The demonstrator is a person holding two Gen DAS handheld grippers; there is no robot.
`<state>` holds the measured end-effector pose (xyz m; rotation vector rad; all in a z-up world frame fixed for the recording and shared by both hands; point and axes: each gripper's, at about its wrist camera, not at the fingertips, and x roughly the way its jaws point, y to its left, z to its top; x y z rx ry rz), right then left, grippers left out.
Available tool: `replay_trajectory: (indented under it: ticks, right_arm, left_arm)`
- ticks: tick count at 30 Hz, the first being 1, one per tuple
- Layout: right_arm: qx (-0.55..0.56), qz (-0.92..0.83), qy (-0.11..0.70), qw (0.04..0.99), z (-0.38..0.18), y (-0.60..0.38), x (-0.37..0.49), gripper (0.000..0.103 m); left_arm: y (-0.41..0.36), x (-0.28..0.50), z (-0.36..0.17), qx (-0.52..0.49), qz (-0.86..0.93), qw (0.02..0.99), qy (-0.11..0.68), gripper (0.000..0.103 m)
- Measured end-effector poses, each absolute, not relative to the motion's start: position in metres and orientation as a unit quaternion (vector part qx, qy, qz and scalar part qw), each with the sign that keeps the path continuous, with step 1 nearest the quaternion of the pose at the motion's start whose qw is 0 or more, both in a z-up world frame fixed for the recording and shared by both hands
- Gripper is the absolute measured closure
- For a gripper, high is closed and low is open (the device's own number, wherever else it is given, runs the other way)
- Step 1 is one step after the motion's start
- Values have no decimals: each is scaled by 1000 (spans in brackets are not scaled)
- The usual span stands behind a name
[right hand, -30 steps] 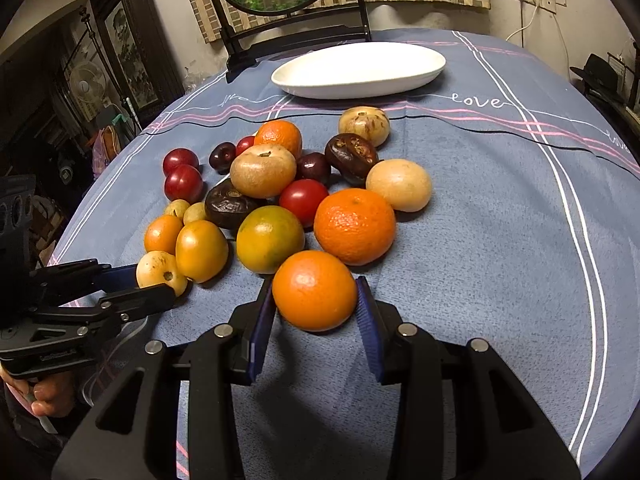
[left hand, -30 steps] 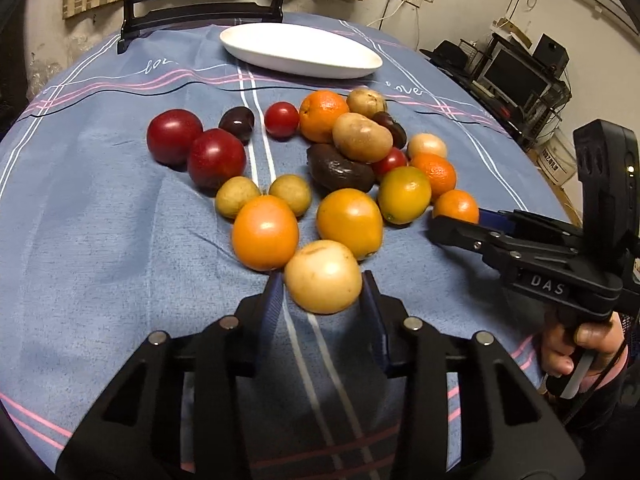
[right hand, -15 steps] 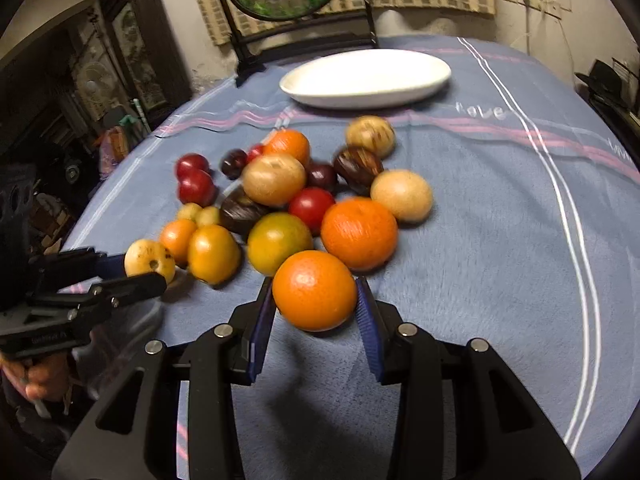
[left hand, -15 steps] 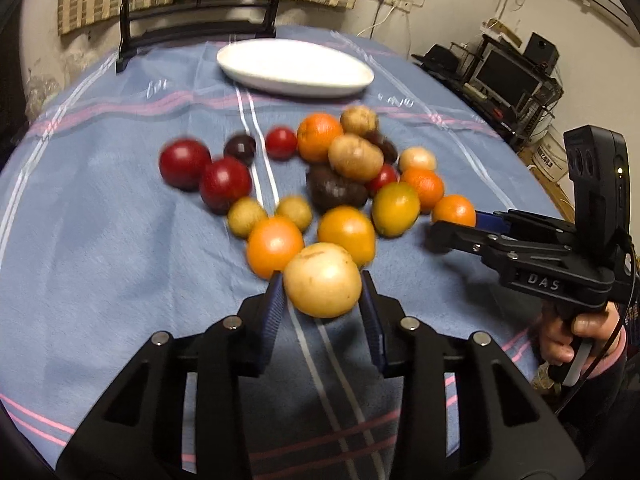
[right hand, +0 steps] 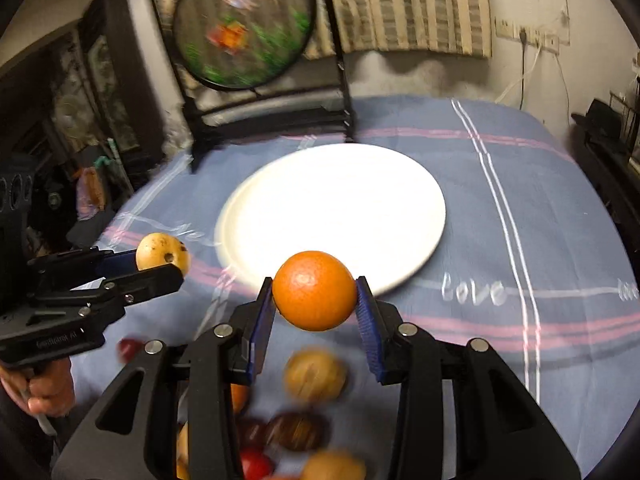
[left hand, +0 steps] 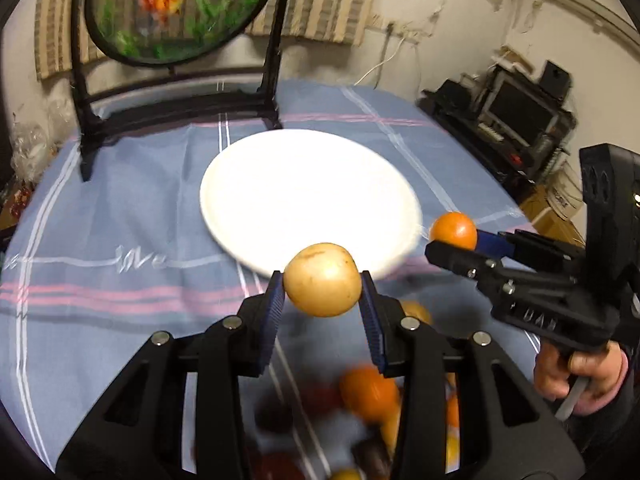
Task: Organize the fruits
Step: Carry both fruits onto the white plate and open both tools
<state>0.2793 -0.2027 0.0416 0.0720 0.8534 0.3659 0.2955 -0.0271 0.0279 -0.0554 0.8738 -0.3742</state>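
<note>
My left gripper (left hand: 322, 300) is shut on a pale yellow round fruit (left hand: 322, 279) and holds it in the air just short of the near rim of the white plate (left hand: 308, 192). My right gripper (right hand: 316, 300) is shut on an orange (right hand: 315, 290), also lifted before the plate (right hand: 336, 208). The right gripper with its orange (left hand: 453, 231) shows at the right in the left wrist view. The left gripper with the yellow fruit (right hand: 162, 255) shows at the left in the right wrist view. The plate is empty.
The pile of fruits (left hand: 368, 400) lies blurred below and behind both grippers on the blue striped tablecloth (left hand: 120, 240). A black stand with a round painted screen (left hand: 176, 4) stands at the table's far edge behind the plate. Shelves with electronics (left hand: 516, 116) stand to the right.
Both grippers have lifted their fruits off the cloth and carried them forward over the pile to the near rim of the plate. The plate now fills the middle of both views.
</note>
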Motion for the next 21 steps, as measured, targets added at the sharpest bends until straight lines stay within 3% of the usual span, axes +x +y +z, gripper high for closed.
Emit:
replay_trajectory:
  ticks: [6, 13, 16, 18, 19, 21]
  right_arm:
    - [15, 172, 470, 866, 3, -185, 342, 63]
    - [-4, 177, 486, 856, -13, -174, 355, 63]
    - [-4, 176, 482, 859, -11, -173, 353, 56]
    - [-1, 173, 468, 867, -2, -179, 343, 46]
    - [1, 173, 461, 871, 2, -182, 339, 43]
    - [1, 171, 438, 882, 15, -190, 321, 43]
  left_arm:
    - [-40, 369, -5, -20, -159, 874, 459, 65]
    - [-41, 388, -30, -9, -145, 861, 487, 64]
    - [-39, 385, -29, -2, -129, 867, 482, 50]
    - [-33, 378, -18, 0, -117, 878, 465, 30]
    - [-29, 372, -12, -4, -118, 881, 458, 25]
    - [-19, 353, 1, -21, -121, 890, 440, 18]
